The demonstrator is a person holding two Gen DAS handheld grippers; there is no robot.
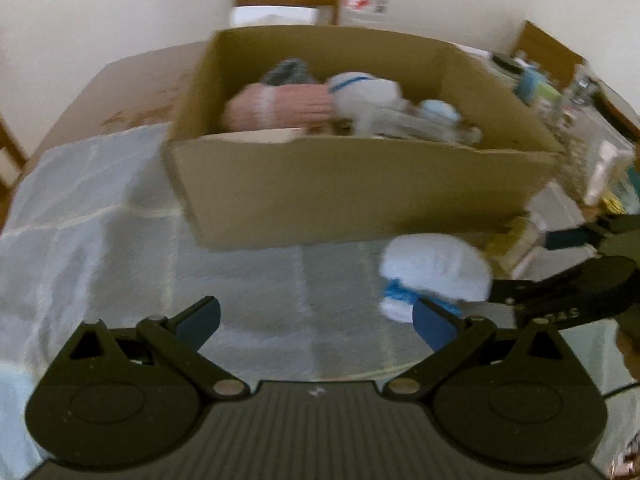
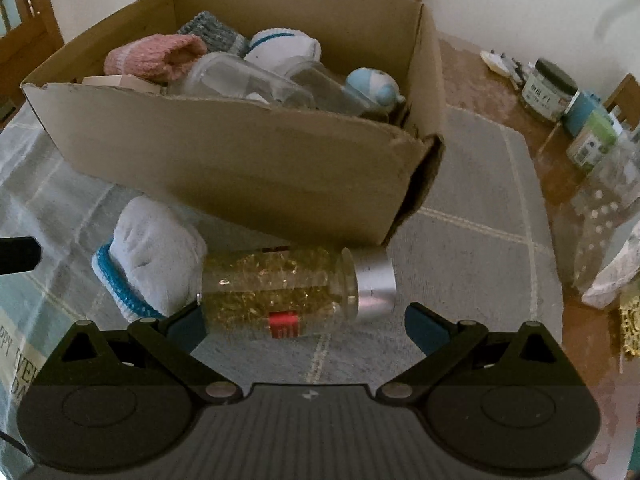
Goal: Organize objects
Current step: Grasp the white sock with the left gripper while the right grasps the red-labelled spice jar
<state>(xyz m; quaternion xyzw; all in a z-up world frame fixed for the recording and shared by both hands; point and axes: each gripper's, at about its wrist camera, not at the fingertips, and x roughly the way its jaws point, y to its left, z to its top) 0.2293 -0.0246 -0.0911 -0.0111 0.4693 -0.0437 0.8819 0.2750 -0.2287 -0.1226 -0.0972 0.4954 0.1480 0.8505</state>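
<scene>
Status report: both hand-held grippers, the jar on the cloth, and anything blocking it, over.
Left hand-held gripper open, empty. Right hand-held gripper open, straddling the glass jar lying on its side. White sock bundle touching the jar's base; cardboard box just behind.

A wooden table [image 2: 472,80] carries a checked cloth [image 2: 460,240], on which sit a cardboard box [image 2: 240,168], a rolled white sock [image 2: 156,260] and a glass jar [image 2: 280,292] lying sideways.

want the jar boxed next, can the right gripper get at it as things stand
Probably yes: the right gripper is open, its fingers either side of the jar, which lies on its side. Only the sock touches its base end.
</scene>
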